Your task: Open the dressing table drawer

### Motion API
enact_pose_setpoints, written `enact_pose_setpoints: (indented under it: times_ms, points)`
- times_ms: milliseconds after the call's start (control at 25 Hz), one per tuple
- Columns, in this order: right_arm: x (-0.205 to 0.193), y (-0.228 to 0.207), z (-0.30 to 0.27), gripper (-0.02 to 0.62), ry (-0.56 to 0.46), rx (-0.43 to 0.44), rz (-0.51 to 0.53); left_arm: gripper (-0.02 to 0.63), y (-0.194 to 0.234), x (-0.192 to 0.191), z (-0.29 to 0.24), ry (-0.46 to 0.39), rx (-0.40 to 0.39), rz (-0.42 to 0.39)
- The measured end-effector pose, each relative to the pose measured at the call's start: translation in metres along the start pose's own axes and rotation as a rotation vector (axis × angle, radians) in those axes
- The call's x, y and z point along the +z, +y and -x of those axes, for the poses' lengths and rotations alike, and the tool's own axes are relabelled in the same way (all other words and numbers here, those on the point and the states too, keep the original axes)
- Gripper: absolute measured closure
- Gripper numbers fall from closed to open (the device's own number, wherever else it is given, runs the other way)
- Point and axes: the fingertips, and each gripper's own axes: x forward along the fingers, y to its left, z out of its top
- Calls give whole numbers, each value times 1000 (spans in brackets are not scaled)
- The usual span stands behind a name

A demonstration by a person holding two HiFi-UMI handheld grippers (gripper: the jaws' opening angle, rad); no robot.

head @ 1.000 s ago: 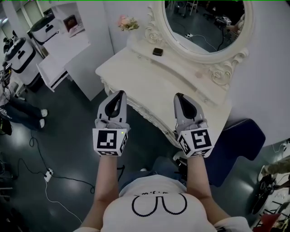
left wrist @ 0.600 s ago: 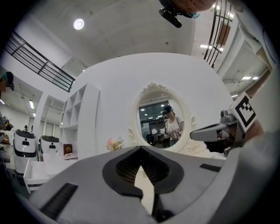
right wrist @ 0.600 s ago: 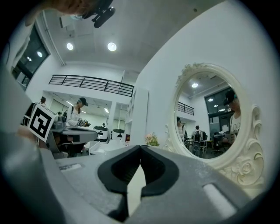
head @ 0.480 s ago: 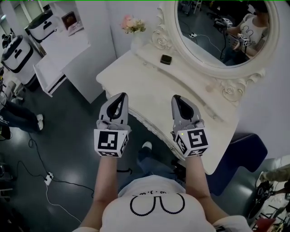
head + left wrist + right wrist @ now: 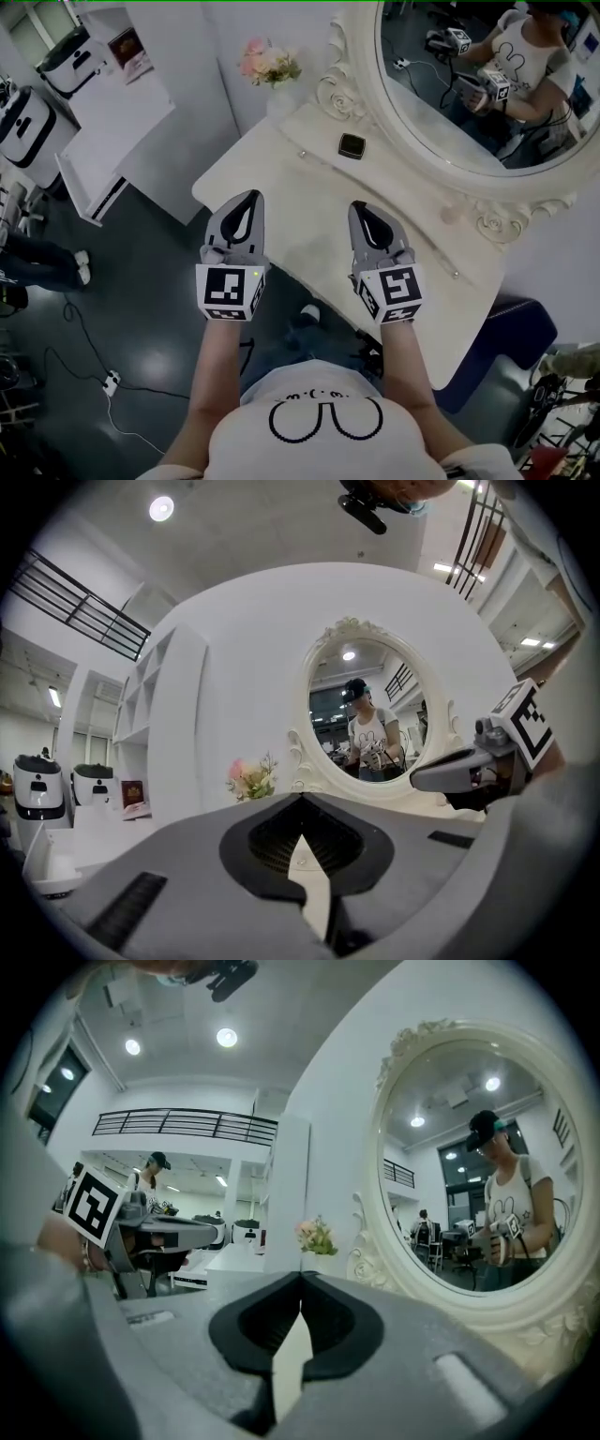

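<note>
Ornately carved, the cream dressing table [image 5: 302,186] carries an oval mirror [image 5: 450,103].

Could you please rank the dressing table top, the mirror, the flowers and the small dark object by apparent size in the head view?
1. dressing table top
2. mirror, though the frame's edge crops it, so the order of these two is unsure
3. flowers
4. small dark object

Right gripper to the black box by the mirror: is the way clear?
Probably yes. The right gripper hovers shut over bare tabletop, and the box lies straight ahead of it with nothing between; the flowers stand well off to the left. The jaws would have to open first.
</note>
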Motion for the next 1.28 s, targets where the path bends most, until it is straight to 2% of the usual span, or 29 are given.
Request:
enact_pose_setpoints:
  times_ms: [240,480,800,1040,1160,1280]
  points:
    - [-14,-11,-21,594,35,-27,-23,607,10,-16,-28,32,-28,5]
    - [-27,-26,-33,577,45,-100,-41,607,19,-34,-60,52,-84,15]
    - [-40,-35,-72,570,76,-244,-86,607,38,-49,-113,58,-256,-14]
    - [-48,-34,-118,522,121,-395,-127,607,68,-62,-147,57,-410,-49]
    - [-56,-32,-136,466,146,-468,-155,607,83,-72,-163,67,-476,-25]
    - [-66,-24,-155,462,177,-513,-173,607,96,-82,-178,82,-526,7]
